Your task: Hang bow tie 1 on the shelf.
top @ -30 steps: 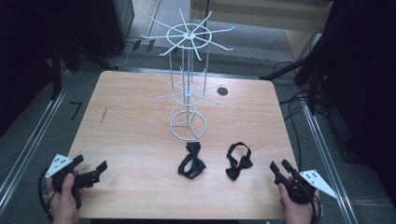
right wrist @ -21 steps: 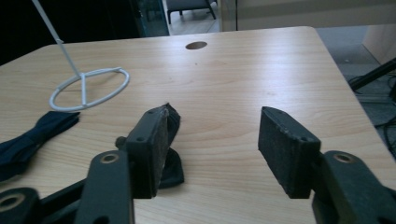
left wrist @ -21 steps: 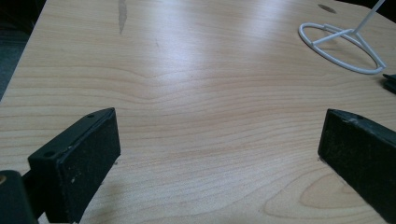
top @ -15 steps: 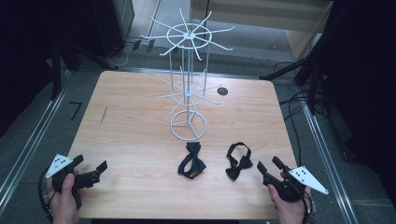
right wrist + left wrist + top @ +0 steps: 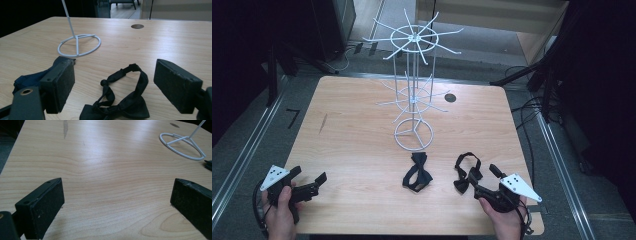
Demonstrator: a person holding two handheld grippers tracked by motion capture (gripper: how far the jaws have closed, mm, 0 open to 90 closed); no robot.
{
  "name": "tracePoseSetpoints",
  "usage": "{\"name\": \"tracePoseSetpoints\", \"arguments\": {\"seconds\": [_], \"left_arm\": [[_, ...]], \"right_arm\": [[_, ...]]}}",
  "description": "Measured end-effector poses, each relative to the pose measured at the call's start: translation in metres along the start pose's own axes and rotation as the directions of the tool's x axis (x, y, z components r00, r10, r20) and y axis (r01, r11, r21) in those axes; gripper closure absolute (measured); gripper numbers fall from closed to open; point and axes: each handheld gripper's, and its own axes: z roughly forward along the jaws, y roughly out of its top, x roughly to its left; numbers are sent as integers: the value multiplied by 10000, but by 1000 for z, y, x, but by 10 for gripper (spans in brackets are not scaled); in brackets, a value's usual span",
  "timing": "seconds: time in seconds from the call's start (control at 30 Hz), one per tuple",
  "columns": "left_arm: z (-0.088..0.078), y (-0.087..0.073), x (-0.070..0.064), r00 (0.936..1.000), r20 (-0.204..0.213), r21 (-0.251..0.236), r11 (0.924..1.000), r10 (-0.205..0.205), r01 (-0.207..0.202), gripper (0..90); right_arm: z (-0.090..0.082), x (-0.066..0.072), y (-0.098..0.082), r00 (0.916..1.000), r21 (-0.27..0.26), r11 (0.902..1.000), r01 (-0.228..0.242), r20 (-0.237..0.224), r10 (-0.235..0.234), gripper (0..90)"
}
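Note:
A black bow tie (image 5: 464, 172) (image 5: 120, 105) lies on the wooden table (image 5: 357, 145), right of a dark navy bow tie (image 5: 417, 175) (image 5: 30, 78). Behind them stands a white wire rack (image 5: 413, 100) on a ring base (image 5: 78, 46) (image 5: 182, 145). My right gripper (image 5: 484, 172) (image 5: 113, 85) is just right of the black bow tie. Its jaws have just been opening and stand open; the tie lies on the table between them, untouched by the pads. My left gripper (image 5: 308, 175) (image 5: 117, 197) rests open over bare wood at the front left.
A round cable hole (image 5: 450, 98) (image 5: 137, 26) sits in the table behind the rack. The rack's hooked arms (image 5: 382, 37) spread wide at two levels. Floor rails (image 5: 242, 160) run along both sides of the table. The navy tie's tip (image 5: 208, 165) shows beside the rack base.
My right gripper has moved left along the front edge up to the black bow tie, and its jaws have spread apart. The left gripper has stayed put.

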Motion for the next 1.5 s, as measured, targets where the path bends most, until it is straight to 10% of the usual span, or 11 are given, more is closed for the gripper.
{"name": "tracePoseSetpoints", "arguments": {"seconds": [1.5], "left_arm": [[-1,0,1,10000,48,-54,9999,-85,85,0]], "right_arm": [[51,84,10,9989,803,9957,466,-151,-455,323]]}}
